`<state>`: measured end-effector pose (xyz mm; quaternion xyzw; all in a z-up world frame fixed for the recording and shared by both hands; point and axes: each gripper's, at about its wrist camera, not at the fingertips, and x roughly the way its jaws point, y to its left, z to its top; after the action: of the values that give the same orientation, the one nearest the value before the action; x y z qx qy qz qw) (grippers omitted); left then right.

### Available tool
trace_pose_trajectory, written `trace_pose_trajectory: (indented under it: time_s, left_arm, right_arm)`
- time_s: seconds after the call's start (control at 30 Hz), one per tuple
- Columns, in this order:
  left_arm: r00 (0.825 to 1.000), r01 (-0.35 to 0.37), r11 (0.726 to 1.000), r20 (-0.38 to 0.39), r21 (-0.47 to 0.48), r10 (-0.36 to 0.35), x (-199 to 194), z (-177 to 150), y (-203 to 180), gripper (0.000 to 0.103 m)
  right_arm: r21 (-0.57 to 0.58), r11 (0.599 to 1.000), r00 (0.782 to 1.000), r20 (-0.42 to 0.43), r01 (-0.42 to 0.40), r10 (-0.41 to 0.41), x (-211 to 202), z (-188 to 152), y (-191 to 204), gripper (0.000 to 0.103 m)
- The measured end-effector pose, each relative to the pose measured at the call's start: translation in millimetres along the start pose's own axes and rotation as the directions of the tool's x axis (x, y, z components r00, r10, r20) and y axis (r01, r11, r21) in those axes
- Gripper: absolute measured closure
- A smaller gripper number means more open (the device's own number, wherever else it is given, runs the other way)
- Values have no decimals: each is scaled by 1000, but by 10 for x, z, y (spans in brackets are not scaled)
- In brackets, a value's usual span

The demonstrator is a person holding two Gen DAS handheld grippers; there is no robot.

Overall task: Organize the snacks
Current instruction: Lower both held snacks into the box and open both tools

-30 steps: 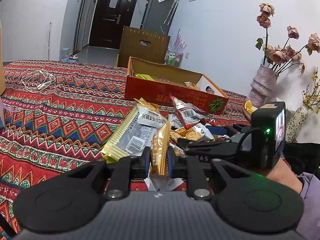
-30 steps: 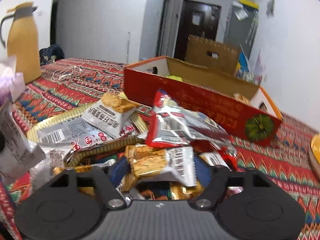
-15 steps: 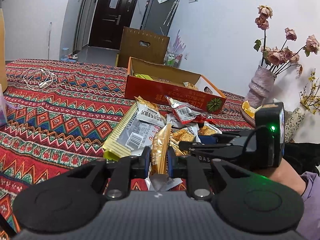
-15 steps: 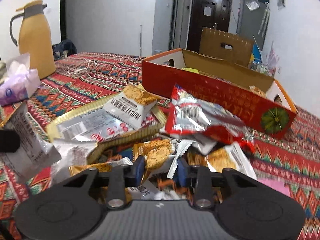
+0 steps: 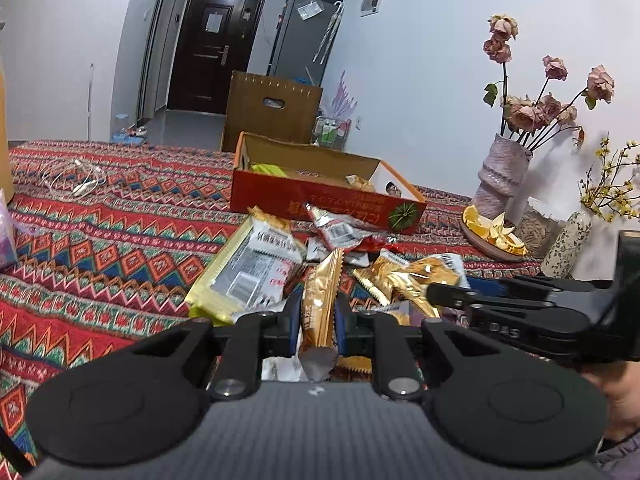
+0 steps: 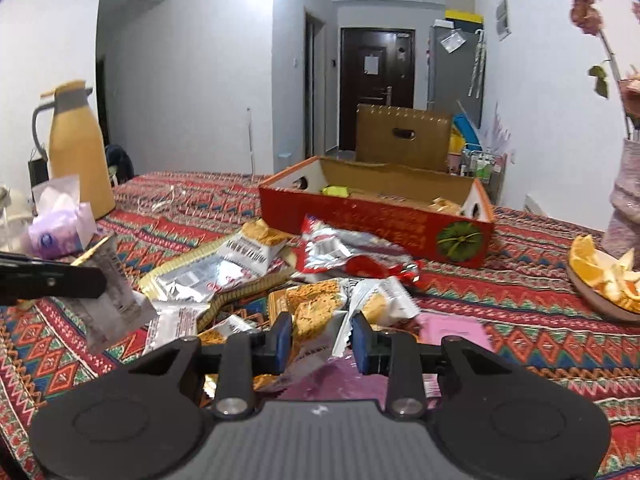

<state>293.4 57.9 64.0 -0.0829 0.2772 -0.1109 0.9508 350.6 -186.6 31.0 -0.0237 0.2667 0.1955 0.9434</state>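
Left gripper [image 5: 318, 314] clamps a slim gold wrapper [image 5: 320, 300]; right gripper [image 6: 320, 338] pinches a cracker packet [image 6: 316, 312] above the loose snack heap [image 6: 248, 268]. Beyond sits the open red cardboard box [image 6: 380, 220]. Only the right view shows the yellow thermos jug [image 6: 78, 152].

yellow thermos [image 6: 78, 148] | tissue pack [image 6: 60, 226] | vase of dried roses [image 5: 505, 174] | orange-slice plate [image 5: 493, 236] | white cable [image 5: 76, 178]
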Motion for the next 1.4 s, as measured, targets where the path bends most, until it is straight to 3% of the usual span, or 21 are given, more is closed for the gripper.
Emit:
trace_pose_trajectory:
  time_s: [0.2,0.37,0.53,0.67,0.83,0.93,0.97,1.07,1.1,1.2,1.3,1.4]
  left_arm:
    - [999,2,998,33,62,-4,268,444,-44,86]
    - [996,-15,990,86,140,3,755,1187,-41,86]
    - [998,-8,984,59,178,-2,1673,1930,-18,86]
    - [999,2,982,-35,187,5,2649,2294,38,86]
    - [989,-26,979,-137,203,55,3677,2361,173,86]
    - [975,-103,975,-175,198,139,4105,2326,270,85]
    - [969,-134,971,-180,196,170,4182,2303,309,80]
    - [965,-163,968,-175,190,196,4300,2211,351,38]
    - [962,-168,964,-179,208,206,4324,2170,338,35]
    - [948,-156,964,-240,216,207,4349,2085,360,37]
    - [957,-166,967,-204,192,205,4242,2084,363,36]
    - [956,-223,944,-137,241,261,4106,2129,318,31]
  right_arm:
    - [13,1000,999,42,-12,11,-6,279,-274,73]
    - [20,999,998,49,-43,42,353,796,-600,72]
    - [33,998,999,28,-44,43,1035,1410,-968,72]
    - [88,995,998,-44,-42,46,1816,1835,-1297,72]
    - [137,990,985,-170,17,6,2865,2119,-1624,72]
    - [161,986,971,-240,44,-4,3362,2121,-1728,72]
    - [154,987,964,-264,52,-10,3511,2120,-1740,71]
    - [120,986,945,-319,115,-71,3824,2078,-1721,60]
    - [109,984,939,-330,143,-100,3888,2049,-1716,51]
    - [120,983,931,-354,136,-86,3946,1967,-1747,47]
    - [100,987,939,-332,125,-85,3891,1960,-1755,47]
    - [70,987,941,-320,141,-112,3756,1979,-1700,41]
